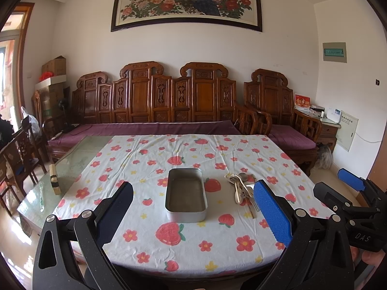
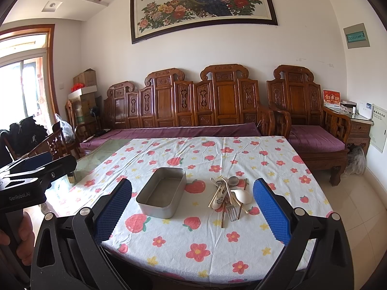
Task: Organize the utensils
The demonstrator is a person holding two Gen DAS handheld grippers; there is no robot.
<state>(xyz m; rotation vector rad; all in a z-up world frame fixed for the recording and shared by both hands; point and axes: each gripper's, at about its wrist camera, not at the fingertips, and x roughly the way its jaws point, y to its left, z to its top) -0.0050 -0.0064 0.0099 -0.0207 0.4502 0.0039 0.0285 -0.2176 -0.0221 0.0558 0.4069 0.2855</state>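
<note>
**Utensil pile and tin on the desk, both grippers held back**

The utensils (image 2: 228, 197) lie in a loose pile on the desk, right of centre in the right wrist view. The pile includes a fork (image 2: 232, 213) with its tines toward the near edge, a white spoon (image 2: 242, 196), a metal spoon (image 2: 233, 181), and brown chopsticks (image 2: 242, 199); the pieces overlap and cross one another. Just to the left of the pile, apart from it, stands a rectangular metal tin (image 2: 161, 192) with rounded corners, its open top facing up and nothing visible inside. Both rest on a white tablecloth (image 2: 205, 241) printed with red strawberries and flowers, which covers most of the glass-topped desk (image 1: 70, 164).

The left gripper (image 1: 193, 211) hovers above the near edge of the desk, its jaws spread wide, holding nothing, with the tin between them in its own view. The right gripper (image 2: 192, 209) likewise hovers at the near edge, jaws spread wide and holding nothing, framing the tin and the pile.

Behind the desk stands a carved wooden sofa (image 2: 193, 106) with purple cushions, and above it hangs a framed peacock painting (image 2: 203, 2).
</note>
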